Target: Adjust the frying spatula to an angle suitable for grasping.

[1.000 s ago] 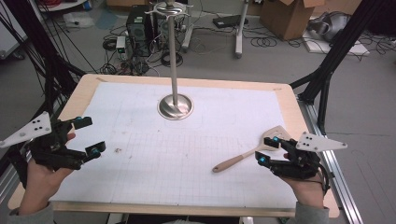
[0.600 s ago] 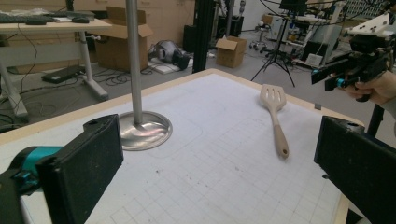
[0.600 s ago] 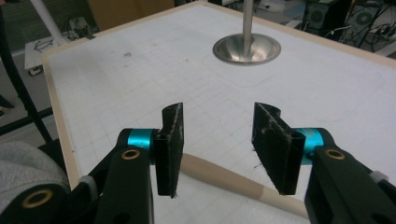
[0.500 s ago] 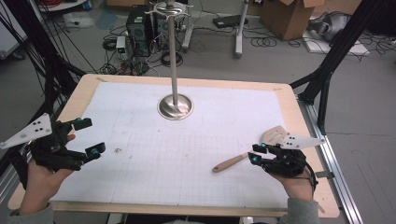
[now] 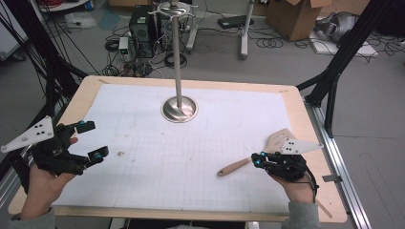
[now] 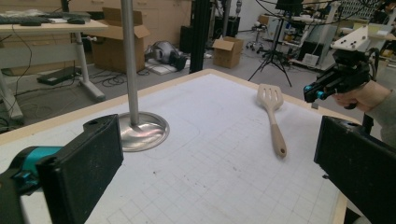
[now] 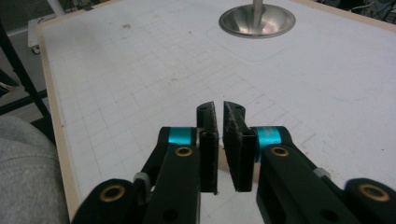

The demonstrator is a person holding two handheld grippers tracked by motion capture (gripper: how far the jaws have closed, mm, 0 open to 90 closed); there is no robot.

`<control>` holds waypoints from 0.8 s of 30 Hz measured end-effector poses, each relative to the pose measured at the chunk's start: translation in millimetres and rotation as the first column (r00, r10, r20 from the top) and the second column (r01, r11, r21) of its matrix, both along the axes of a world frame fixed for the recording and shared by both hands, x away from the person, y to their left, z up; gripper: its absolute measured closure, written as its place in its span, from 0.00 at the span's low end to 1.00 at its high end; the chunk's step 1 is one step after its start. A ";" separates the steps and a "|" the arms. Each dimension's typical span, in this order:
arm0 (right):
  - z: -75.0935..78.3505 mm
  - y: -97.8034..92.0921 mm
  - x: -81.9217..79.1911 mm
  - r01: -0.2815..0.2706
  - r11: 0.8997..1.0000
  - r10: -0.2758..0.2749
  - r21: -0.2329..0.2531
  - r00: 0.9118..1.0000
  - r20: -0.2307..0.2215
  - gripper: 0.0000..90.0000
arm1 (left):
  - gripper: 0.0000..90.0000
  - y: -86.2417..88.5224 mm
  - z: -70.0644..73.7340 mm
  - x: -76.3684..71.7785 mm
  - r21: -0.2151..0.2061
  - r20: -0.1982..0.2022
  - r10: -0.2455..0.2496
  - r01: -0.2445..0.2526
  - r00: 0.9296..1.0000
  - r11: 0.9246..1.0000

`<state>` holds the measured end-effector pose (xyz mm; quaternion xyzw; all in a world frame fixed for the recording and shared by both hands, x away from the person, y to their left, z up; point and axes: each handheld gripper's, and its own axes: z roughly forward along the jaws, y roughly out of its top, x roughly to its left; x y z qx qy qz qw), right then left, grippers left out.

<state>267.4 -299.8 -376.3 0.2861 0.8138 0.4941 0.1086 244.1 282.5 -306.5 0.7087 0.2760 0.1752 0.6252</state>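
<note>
A pale wooden slotted spatula (image 5: 237, 166) lies flat on the white gridded mat (image 5: 191, 157) at the right, head pointing to the far right edge; it also shows in the left gripper view (image 6: 273, 116). My right gripper (image 5: 256, 159) hovers just over the middle of its handle, rolled on its side. Its jaws (image 7: 220, 112) are shut with a thin gap and nothing in it, and a sliver of the handle shows under them. My left gripper (image 5: 93, 140) stands open at the left edge of the mat, its jaws (image 6: 219, 156) wide apart and empty.
A metal stand with a round base (image 5: 179, 109) and a tall pole rises at the back middle of the mat. The wooden table rim (image 5: 310, 138) frames the mat. Black frame struts, cables and boxes stand on the floor beyond the table.
My right gripper has moved left over the spatula handle, rolled onto its side and closed its jaws. The left gripper has hardly moved. The spatula lies where it was.
</note>
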 end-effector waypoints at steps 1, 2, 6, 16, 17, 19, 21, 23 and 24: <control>-2.0 0.3 0.8 -0.004 1.000 0.004 -0.003 1.000 0.000 0.98 | 0.02 0.2 0.1 0.0 0.002 0.001 -0.001 0.001 1.000 1.000; -3.8 0.7 1.2 -0.007 1.000 0.007 -0.009 1.000 -0.003 0.99 | 0.02 0.2 0.1 -0.1 0.003 0.001 -0.001 0.001 1.000 1.000; -10.1 2.1 3.1 -0.019 1.000 0.019 -0.012 1.000 -0.005 0.99 | 0.02 0.1 0.0 -0.3 0.002 -0.001 0.002 -0.002 1.000 1.000; -25.1 8.0 5.9 -0.034 0.997 0.035 -0.074 0.999 0.015 0.99 | 0.02 0.0 -1.3 0.6 0.008 -0.006 0.002 -0.002 1.000 1.000; -28.0 8.4 5.9 -0.041 0.996 0.042 -0.074 0.999 0.020 0.99 | 0.02 0.1 -1.4 0.6 0.008 -0.007 0.003 -0.003 1.000 1.000; -29.6 8.3 6.3 -0.044 0.997 0.046 -0.070 0.999 0.025 1.00 | 0.02 0.2 -1.5 0.5 0.007 -0.008 0.003 -0.003 1.000 1.000; -32.4 8.0 7.2 -0.041 0.997 0.042 -0.061 0.999 0.012 1.00 | 0.02 0.1 -1.5 0.4 0.007 -0.008 0.003 -0.003 1.000 1.000; -35.6 8.6 8.5 -0.051 0.997 0.051 -0.063 0.999 -0.001 1.00 | 0.02 0.0 -1.6 0.4 0.009 -0.009 0.003 -0.003 1.000 1.000; -37.1 9.1 9.1 -0.054 0.996 0.054 -0.066 0.999 -0.007 1.00 | 0.02 0.0 -1.8 0.5 0.009 -0.010 0.003 -0.003 1.000 1.000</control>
